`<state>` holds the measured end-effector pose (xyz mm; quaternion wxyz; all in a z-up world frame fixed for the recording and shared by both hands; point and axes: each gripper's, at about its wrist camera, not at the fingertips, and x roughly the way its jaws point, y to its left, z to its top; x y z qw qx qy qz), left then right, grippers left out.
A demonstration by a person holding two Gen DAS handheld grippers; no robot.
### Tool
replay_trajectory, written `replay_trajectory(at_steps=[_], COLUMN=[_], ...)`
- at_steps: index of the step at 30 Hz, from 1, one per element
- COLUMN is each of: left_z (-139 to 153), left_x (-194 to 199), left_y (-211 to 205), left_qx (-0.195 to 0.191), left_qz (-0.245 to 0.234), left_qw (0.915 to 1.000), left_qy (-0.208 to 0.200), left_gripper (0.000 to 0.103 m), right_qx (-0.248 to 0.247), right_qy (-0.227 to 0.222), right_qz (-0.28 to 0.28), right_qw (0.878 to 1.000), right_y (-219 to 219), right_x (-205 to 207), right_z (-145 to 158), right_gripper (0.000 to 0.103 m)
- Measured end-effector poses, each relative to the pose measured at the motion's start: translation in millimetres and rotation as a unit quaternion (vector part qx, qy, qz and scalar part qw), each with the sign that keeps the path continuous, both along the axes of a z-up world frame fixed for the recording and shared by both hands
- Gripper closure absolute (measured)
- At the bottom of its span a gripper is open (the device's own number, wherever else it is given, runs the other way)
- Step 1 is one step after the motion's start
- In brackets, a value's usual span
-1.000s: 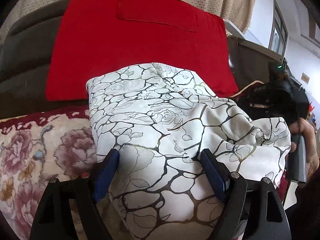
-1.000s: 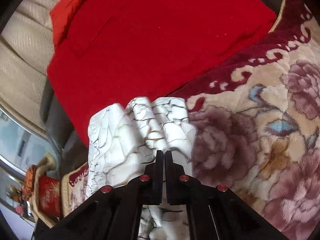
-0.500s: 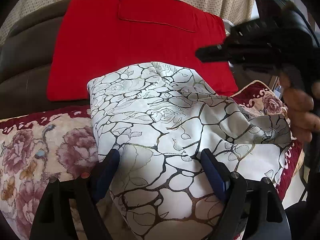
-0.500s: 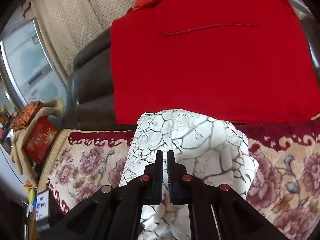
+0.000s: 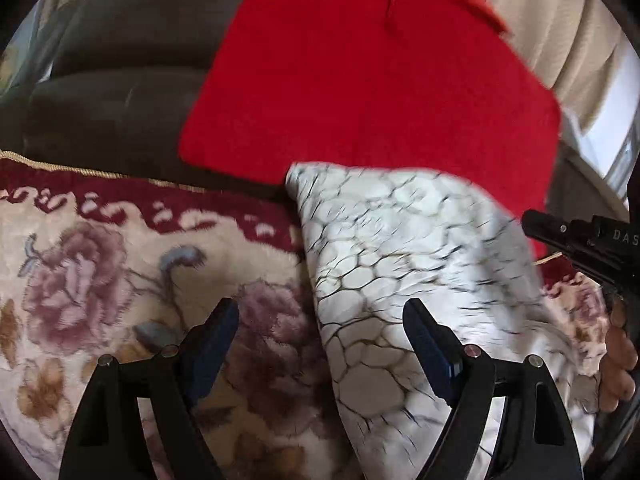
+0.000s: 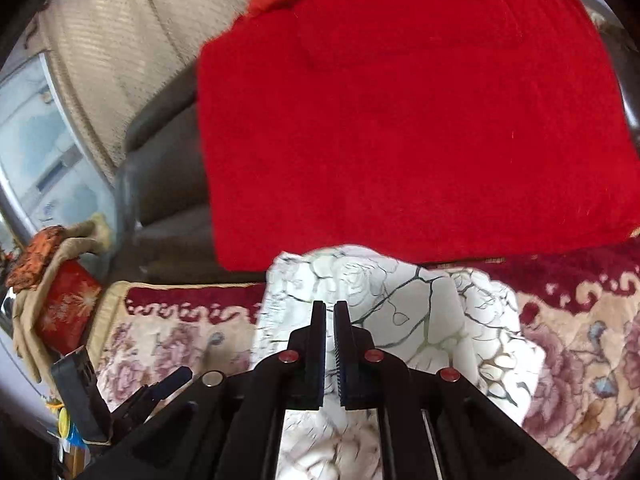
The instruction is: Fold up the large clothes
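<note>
At the bottom of the left wrist view the left gripper [image 5: 320, 332] holds its blue-padded fingers [image 5: 426, 350] wide apart, with nothing between them but what lies below. The left-hand finger hangs over a plush floral blanket in cream, mauve and dark red [image 5: 100, 280]; the right-hand finger is over the white garment printed with dark, crack-like vein lines [image 5: 400, 248]. That garment lies in a rumpled, bunched heap on the blanket, running from bottom centre up to mid-frame — its far corner reaches a bright red flat cushion [image 5: 360, 92]. At the right edge the black body of the other tool and part of a hand [image 5: 618, 364] enter the frame. Behind the cushion, in the upper left, is a dark sofa back [image 5: 120, 80].

In the right wrist view the right gripper [image 6: 329, 312] shows at bottom centre, its fingers almost together with a thin slit between them; whether cloth is pinched there cannot be told. The white garment [image 6: 420, 312] sits directly under and past the tips, on the floral blanket [image 6: 580, 340]. Farther up, the red cushion [image 6: 400, 120] fills the middle and right — beige curtains [image 6: 132, 40] hang at upper left.
</note>
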<state>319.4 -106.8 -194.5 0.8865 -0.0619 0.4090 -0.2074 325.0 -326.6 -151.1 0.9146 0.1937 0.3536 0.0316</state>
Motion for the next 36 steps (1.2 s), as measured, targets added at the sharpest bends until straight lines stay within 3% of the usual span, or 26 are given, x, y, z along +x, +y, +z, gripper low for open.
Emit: replay_trajectory(at_steps=[3, 5, 8, 14, 18, 20, 23, 28, 33, 36], left_z=[-17, -21, -16, -19, -22, -14, -5, 13, 31, 30], left_x=[1, -6, -17, -21, -28, -35, -45, -69, -99, -110], left_y=[-26, -43, -54, -47, -40, -38, -32, -20, -17, -24], left_qx=[0.035, 0.054, 0.075, 0.061, 0.071, 0.083, 0.082, 0.067, 0.069, 0.097], left_qz=[-0.022, -0.048, -0.068, -0.073, -0.056, -0.055, -0.054, -0.041, -0.053, -0.060], left_qw=[0.9991, 0.9974, 0.9944, 0.9953, 0.9959, 0.9948, 0.9949, 0.9965, 0.9949, 0.9921], left_qy=[0.007, 0.001, -0.029, -0.013, -0.010, -0.019, -0.022, -0.028, -0.052, -0.053], left_gripper=[0.019, 0.019, 0.019, 0.018, 0.018, 0.018, 0.018, 0.018, 0.018, 0.018], right_qx=[-0.043, 0.009, 0.103, 0.120, 0.124, 0.137, 0.086, 0.047, 0.017, -0.026], right_qy=[0.072, 0.140, 0.141, 0.124, 0.108, 0.081, 0.044, -0.025, -0.094, -0.082], right_qz=[-0.038, -0.071, -0.092, -0.096, -0.095, -0.106, -0.110, -0.064, 0.004, 0.054], right_qw=[0.996, 0.988, 0.980, 0.980, 0.982, 0.982, 0.989, 0.997, 0.995, 0.995], right_y=[-7, -33, -66, -81, -78, -82, -75, -51, -12, 18], right_x=[28, 39, 27, -1, -6, -25, -60, -132, -177, -181], right_z=[-42, -88, -106, -117, -110, -100, -65, -30, 1, 1], right_gripper=[0.095, 0.101, 0.103, 0.103, 0.103, 0.096, 0.094, 0.094, 0.094, 0.094])
